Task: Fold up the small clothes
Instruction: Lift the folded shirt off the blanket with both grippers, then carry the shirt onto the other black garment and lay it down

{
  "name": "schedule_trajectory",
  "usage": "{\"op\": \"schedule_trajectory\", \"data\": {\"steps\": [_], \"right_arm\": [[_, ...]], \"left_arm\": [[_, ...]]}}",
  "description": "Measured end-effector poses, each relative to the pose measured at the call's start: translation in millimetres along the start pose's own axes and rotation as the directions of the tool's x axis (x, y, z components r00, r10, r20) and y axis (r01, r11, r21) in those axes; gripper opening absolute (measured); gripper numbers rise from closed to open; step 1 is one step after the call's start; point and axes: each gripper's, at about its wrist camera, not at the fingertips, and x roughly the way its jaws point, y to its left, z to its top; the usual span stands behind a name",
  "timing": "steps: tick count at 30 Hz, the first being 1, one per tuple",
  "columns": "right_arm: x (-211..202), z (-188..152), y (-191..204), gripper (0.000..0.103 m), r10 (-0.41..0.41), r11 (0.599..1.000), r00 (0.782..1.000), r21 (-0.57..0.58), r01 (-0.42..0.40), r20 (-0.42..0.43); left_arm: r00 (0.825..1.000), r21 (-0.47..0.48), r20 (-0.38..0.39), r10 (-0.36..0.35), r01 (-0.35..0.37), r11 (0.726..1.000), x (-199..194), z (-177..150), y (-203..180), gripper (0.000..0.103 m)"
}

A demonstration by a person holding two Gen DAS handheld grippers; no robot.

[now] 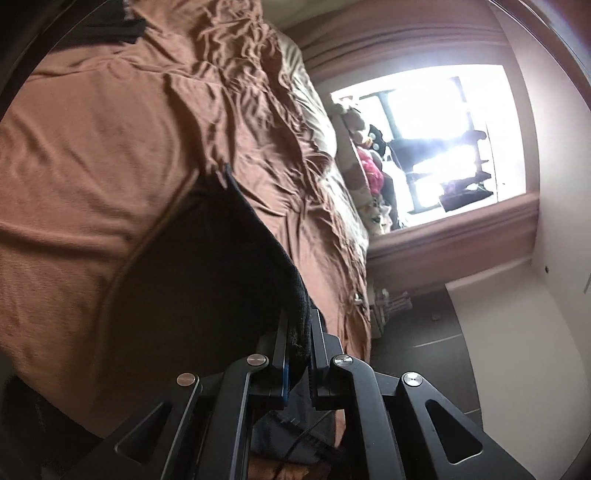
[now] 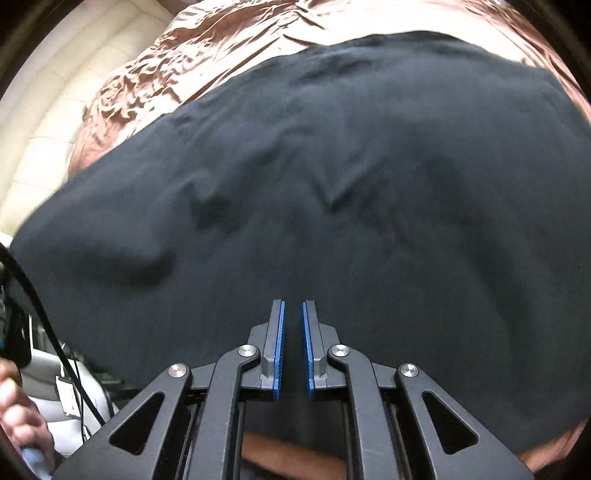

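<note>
A black garment lies spread over the brown bedsheet and fills most of the right wrist view. My right gripper hovers over its near part, jaws nearly together, blue pads bare with nothing seen between them. In the left wrist view my left gripper is shut on an edge of the black garment. That edge is lifted off the brown sheet, and the cloth hangs away from the fingers in a dark curved flap.
The bed's edge drops to a dark tiled floor. A bright window with soft toys on its sill stands beyond. A cream padded headboard is at the left. A hand and a black cable show lower left.
</note>
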Motion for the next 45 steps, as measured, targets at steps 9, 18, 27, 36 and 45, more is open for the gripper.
{"op": "schedule_trajectory", "data": {"steps": [9,18,27,36,45], "right_arm": [[-23,-39,-7,0.006,0.007,0.995,1.0,0.097,-0.008,0.013],[-91,-47,-23,0.006,0.068,0.991,0.987,0.106,-0.084,0.144],[-130,-67,-49,0.009,0.104,0.988,0.963,0.086,-0.129,0.248],[-169,-107,-89,0.05,0.117,0.98,0.925,0.112,-0.167,0.36],[-199,-139,-115,0.05,0.081,0.983,0.908,0.119,-0.142,0.411]], "left_arm": [[0.999,0.1,-0.04,-0.026,0.03,0.994,17,-4,-53,0.007],[0.995,0.171,-0.093,-0.035,0.051,0.984,35,-17,-92,0.007],[0.988,0.269,-0.152,-0.017,0.058,0.961,57,-39,-140,0.007],[0.975,0.377,-0.219,0.024,0.062,0.924,83,-65,-181,0.007],[0.949,0.437,-0.308,0.062,0.084,0.896,119,-107,-207,0.007]]}}
